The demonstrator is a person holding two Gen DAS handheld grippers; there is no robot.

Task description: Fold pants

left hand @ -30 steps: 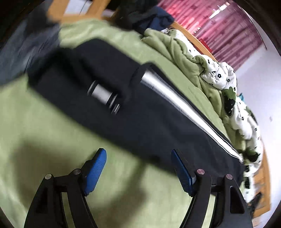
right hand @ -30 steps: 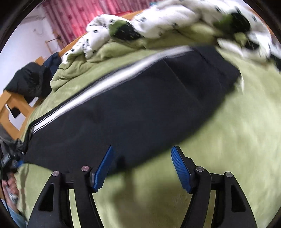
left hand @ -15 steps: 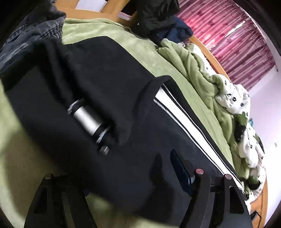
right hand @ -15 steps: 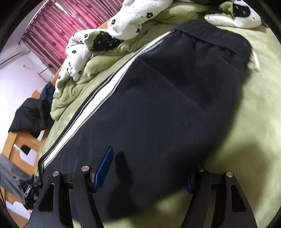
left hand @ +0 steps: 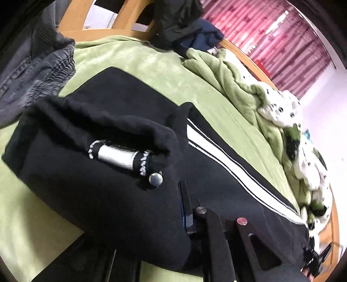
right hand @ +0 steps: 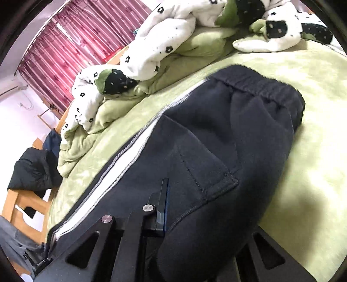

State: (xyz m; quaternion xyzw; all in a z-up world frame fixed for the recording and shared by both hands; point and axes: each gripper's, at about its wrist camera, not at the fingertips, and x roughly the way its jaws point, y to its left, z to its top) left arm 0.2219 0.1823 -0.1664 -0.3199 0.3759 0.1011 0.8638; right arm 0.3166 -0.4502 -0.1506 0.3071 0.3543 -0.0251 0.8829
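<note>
Black pants (left hand: pixel 121 191) with a white side stripe (left hand: pixel 227 164) lie on a green bed (left hand: pixel 151 65), folded leg on leg. In the left wrist view the cuff end with a white band and a metal snap (left hand: pixel 155 179) is close. My left gripper (left hand: pixel 164 219) is shut on the near edge of the pants; its left finger is hidden under the cloth. In the right wrist view the waistband (right hand: pixel 264 89) is at the upper right. My right gripper (right hand: pixel 184 208) is shut on the pants' near edge by the back pocket (right hand: pixel 201 164).
A rumpled green and white flower-print quilt (right hand: pixel 164 43) lies along the far side of the bed. Dark clothes (left hand: pixel 180 23) hang on the wooden bed frame (left hand: pixel 71 19). Grey clothing (left hand: pixel 36 71) lies at the left. Red curtains (right hand: pixel 76 43) are behind.
Both grippers moved forward onto the near edge of the pants and closed on the cloth. A second ago both were open over the green sheet, short of the pants.
</note>
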